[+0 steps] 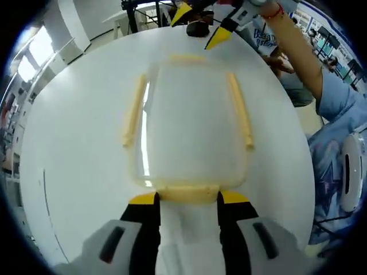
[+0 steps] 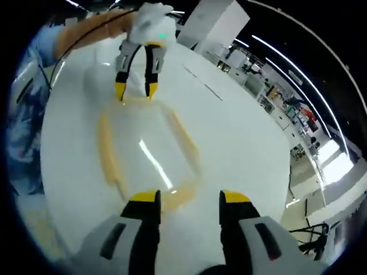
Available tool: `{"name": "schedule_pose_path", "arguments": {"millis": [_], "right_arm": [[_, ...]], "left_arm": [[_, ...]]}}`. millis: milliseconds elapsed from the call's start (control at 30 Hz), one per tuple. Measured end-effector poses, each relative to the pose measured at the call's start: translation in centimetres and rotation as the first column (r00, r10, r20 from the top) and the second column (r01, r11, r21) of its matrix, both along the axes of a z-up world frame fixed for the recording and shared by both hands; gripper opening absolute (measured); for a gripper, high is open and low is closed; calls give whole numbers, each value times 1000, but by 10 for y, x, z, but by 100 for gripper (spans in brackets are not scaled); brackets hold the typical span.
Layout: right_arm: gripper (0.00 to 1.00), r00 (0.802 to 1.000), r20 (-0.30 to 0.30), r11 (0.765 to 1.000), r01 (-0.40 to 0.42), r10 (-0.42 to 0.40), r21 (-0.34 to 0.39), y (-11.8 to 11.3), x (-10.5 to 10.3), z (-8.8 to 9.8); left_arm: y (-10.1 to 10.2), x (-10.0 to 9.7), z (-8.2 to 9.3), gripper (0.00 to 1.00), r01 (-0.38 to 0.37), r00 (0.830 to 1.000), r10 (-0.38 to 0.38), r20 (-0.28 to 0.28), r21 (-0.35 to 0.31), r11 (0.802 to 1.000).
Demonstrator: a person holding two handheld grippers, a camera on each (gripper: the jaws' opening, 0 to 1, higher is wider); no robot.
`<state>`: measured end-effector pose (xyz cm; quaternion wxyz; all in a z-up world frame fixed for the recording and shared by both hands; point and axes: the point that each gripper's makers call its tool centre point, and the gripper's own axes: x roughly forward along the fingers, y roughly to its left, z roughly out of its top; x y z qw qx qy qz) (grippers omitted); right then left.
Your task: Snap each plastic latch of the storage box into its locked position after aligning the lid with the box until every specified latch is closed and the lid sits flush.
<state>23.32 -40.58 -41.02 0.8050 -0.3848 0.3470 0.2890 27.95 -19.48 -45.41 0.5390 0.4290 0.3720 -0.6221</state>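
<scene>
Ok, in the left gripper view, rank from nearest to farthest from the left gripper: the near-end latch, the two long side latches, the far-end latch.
1. Near-end latch, between the left gripper tips.
2. Left side latch and right side latch, along the lid's long edges; too close to rank.
3. Far-end latch, near the right gripper.

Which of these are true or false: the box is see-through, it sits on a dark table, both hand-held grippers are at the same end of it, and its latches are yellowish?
1. The storage box is see-through. True.
2. It sits on a dark table. False: the table is white.
3. Both hand-held grippers are at the same end. False: the left hand-held gripper and right hand-held gripper are at opposite ends.
4. Its latches are yellowish. True.
</scene>
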Motion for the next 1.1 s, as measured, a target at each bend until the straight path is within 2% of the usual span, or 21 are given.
{"name": "schedule_pose_path", "arguments": {"millis": [67, 167, 300, 333, 467, 567, 633, 800, 1033, 1100], "right_arm": [[40, 998, -68, 999, -20, 17, -35, -4, -5, -10], [41, 990, -137, 998, -51, 45, -41, -3, -7, -24], [41, 986, -159, 998, -54, 48, -36, -5, 2, -36], [41, 987, -151, 999, -47, 47, 2, -1, 4, -34], [43, 984, -162, 997, -80, 79, -4, -3, 13, -36], [43, 971, -210, 993, -118, 114, -7, -1, 13, -38], [43, 954, -268, 990, -139, 132, -4, 0, 13, -40], [46, 921, -350, 982, -189, 170, -21, 3, 16, -43], [47, 887, -413, 968, -247, 207, -45, 7, 16, -45], [45, 872, -435, 962, -271, 226, -42, 9, 13, -46]], "left_arm": [[0, 0, 0, 39, 2, 1000, -2, 1, 3, 1000], [-1, 0, 0, 39, 1, 1000, -1, 3, 12, 1000], [-1, 0, -1, 39, 4, 1000, -4, 4, 17, 1000], [-1, 1, -1, 39, 5, 1000, -5, 4, 17, 1000], [-1, 1, -1, 39, 9, 1000, -9, 6, 26, 1000], [-2, 1, -1, 39, 15, 1000, -15, 10, 41, 999], [-2, 1, -2, 39, 21, 1000, -22, 12, 50, 999], [-2, 1, -2, 39, 25, 1000, -26, 13, 54, 998], [-1, 0, -3, 39, 27, 999, -28, 17, 65, 998], [-1, 0, -3, 39, 28, 999, -29, 17, 67, 997]]}}
